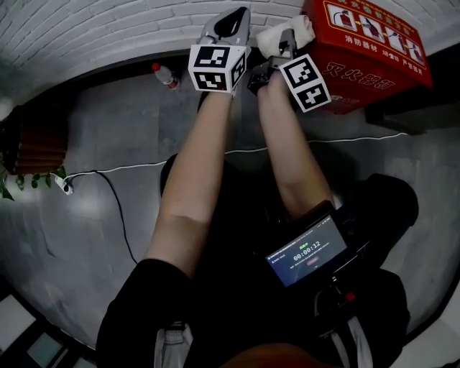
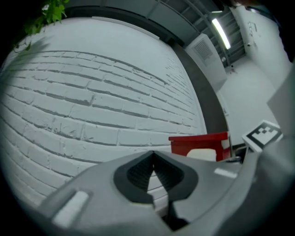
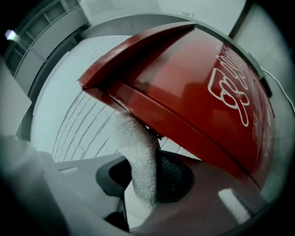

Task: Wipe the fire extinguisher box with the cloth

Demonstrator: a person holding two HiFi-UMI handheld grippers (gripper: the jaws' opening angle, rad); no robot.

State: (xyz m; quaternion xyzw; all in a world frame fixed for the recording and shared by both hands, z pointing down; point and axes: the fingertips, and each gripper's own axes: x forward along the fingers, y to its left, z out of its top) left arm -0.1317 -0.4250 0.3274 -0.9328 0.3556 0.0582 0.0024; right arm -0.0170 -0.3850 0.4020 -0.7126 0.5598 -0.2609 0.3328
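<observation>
Head view: the left gripper [image 1: 231, 21] and right gripper [image 1: 289, 36] are held beside a red fire extinguisher box [image 1: 374, 50] against a white brick wall [image 1: 108, 29]. Left gripper view: jaws pressed together, empty. Right gripper view: jaws clamped on a white cloth [image 3: 136, 156] that touches the box's lower edge.

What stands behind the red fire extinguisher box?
A white brick wall stands behind the box. The box itself covers the part of the wall at its back, so whether the two touch cannot be seen.
</observation>
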